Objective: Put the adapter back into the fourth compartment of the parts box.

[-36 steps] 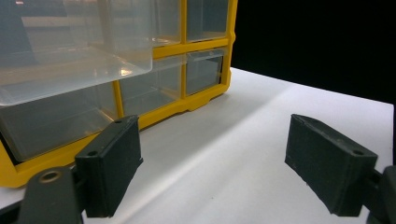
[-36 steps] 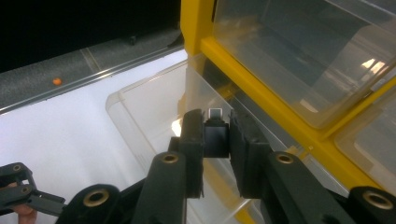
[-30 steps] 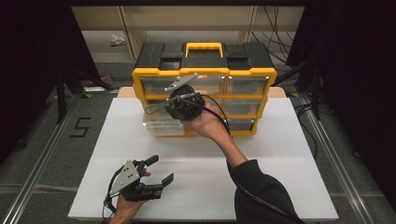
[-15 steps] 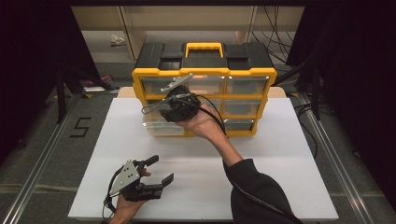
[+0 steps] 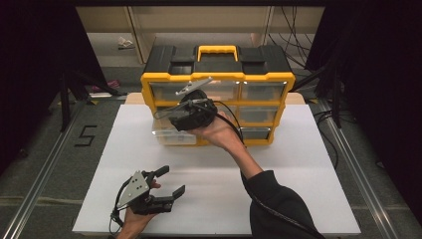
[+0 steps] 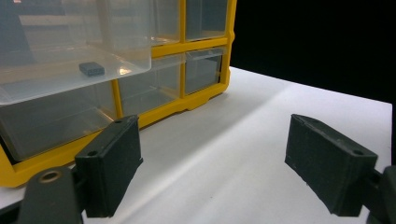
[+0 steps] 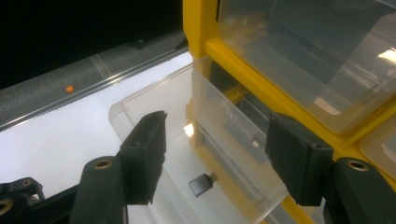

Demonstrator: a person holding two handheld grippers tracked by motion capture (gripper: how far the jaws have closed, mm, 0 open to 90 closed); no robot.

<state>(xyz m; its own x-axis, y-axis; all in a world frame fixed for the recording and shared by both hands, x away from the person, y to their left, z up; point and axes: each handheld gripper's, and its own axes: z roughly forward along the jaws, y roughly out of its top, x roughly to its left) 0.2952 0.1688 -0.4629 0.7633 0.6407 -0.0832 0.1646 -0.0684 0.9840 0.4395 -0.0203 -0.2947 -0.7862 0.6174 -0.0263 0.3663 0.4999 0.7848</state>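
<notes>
At the near-left edge of the white tabletop (image 5: 298, 199), the left gripper (image 5: 166, 186) rests low in the person's hand, jaws spread wide with nothing between them, pointing toward the far-right. It looks idle for this step.

Further in, toward the far edge of the tabletop, the right gripper (image 5: 171, 117) hangs over a clear plastic drawer (image 5: 171, 135) pulled out from the lower-left bay of the yellow-framed organiser cabinet with the black lid (image 5: 219, 79). The right forearm reaches up from the near-right, wrist bent so the gripper tips down and leftward over the drawer. Its jaws have just been opening, and in the right gripper view they stand apart with nothing gripped. Between them, further down, a small dark flat rectangular part with a short metal stub (image 7: 201, 183) lies on the drawer's floor, apparently a little USB dongle.

By my judgement, the step in hand is the drop into the drawer, now done with the part released. The next move calls for lifting the right gripper clear of the drawer's walls, then pressing the drawer front squarely so it slides back into its bay without jamming.
</notes>
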